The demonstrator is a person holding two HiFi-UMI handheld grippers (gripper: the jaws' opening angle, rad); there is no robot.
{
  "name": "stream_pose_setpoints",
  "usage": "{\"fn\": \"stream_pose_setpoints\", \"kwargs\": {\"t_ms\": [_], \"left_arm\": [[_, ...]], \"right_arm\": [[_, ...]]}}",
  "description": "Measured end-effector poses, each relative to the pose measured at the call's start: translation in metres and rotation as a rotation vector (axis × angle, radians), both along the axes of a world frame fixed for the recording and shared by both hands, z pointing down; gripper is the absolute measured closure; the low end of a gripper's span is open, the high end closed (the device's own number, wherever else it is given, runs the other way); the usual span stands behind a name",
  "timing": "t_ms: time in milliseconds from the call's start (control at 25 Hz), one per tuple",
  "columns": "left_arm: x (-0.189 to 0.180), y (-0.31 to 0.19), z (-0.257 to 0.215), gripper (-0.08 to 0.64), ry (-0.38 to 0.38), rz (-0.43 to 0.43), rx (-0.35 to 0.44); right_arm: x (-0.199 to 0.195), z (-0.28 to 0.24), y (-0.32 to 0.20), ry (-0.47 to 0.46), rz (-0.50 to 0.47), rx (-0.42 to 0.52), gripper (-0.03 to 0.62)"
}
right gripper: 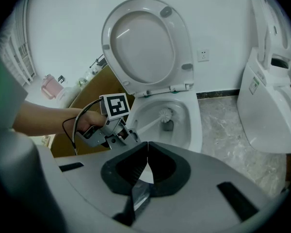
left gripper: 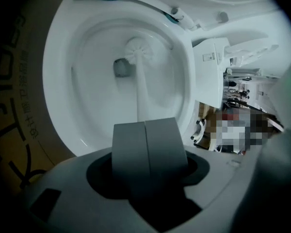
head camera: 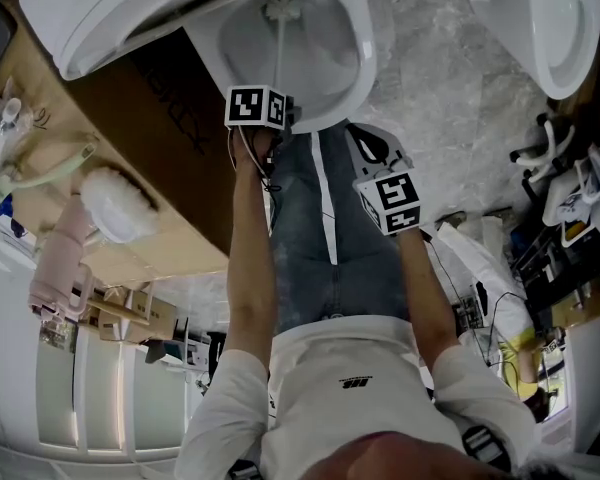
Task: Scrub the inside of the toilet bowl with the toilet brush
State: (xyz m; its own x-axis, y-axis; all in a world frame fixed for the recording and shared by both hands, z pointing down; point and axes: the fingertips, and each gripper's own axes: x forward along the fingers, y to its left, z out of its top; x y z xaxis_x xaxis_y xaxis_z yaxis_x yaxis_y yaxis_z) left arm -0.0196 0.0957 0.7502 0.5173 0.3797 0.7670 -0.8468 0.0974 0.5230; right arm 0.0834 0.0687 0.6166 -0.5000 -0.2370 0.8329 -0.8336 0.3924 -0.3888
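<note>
Two grippers are showing, and only one is doing the work. Nearest in, the right gripper [right gripper: 147,152] is hanging back over the person's jeans [head camera: 325,238]. Its jaws are pressed together tip to tip, with nothing between them.

Just ahead, the left gripper [left gripper: 145,130] is reaching out over the front rim of the toilet bowl [left gripper: 58,81], its jaws squeezing shut on the white handle of the toilet brush [left gripper: 141,89]. The pads are covering the exact spot, so the grip seems to be at the very end of the handle.

From there the handle is running straight down into the bowl. The bristle head is sitting low inside, just beside the dark drain opening [left gripper: 122,67].

Beyond the bowl, the seat and lid [right gripper: 145,42] are standing raised against the white wall. A brown cardboard box [right gripper: 87,95] is standing close against the bowl on the left gripper's side. A second toilet [right gripper: 271,110] is standing apart on the other side, on the grey marble floor [right gripper: 228,125].
</note>
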Motion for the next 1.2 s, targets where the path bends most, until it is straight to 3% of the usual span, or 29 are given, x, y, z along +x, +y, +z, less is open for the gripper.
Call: {"fn": "stream_pose_setpoints", "kwargs": {"t_ms": [640, 1200], "left_arm": [[-0.042, 0.038, -0.017, 0.308, -0.021, -0.154, -0.053], [-0.032, 0.089, -0.024, 0.308, 0.006, -0.171, -0.154]], "right_arm": [[-0.008, 0.000, 0.013, -0.005, 0.010, -0.004, 0.597], [-0.013, -0.002, 0.022, -0.015, 0.028, 0.000, 0.597]]}}
